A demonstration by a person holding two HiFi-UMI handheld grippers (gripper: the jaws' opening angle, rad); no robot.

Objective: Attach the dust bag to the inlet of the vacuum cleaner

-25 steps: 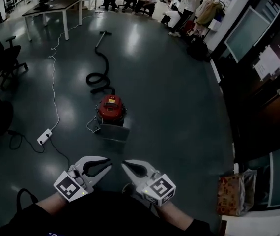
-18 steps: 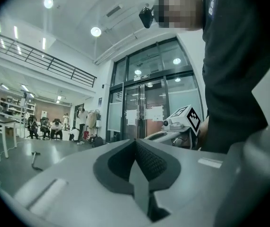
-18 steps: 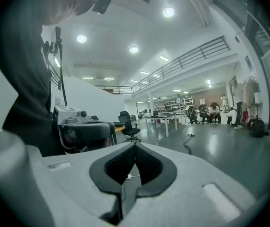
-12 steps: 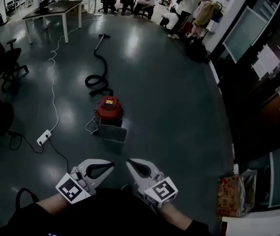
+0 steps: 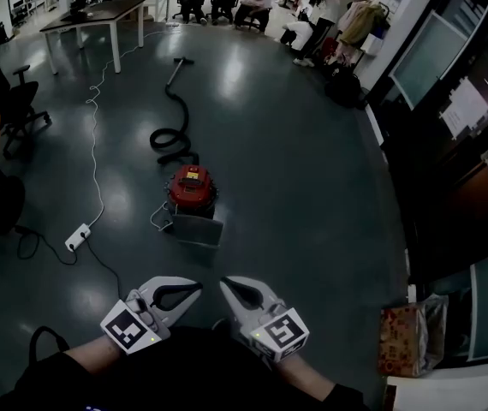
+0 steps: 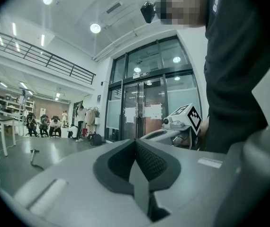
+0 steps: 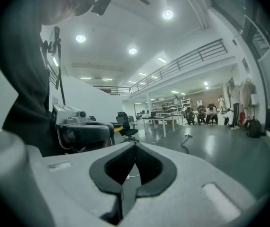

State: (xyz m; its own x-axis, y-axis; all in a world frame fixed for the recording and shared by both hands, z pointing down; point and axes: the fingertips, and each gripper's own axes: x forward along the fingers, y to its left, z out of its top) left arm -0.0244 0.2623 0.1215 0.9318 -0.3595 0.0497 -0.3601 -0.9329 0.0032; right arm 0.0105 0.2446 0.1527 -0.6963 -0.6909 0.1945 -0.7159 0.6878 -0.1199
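Where grey flat piece [image 5: 198, 229] fronts vacuum cleaner [image 5: 193, 189], inlet hard to discern.

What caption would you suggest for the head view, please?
Left tongs and right tongs, shut and empty, held well short of the red vacuum cleaner.

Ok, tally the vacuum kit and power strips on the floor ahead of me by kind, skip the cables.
red vacuum cleaner: 1
black hose: 1
grey dust bag: 1
white power strip: 1
Total: 4
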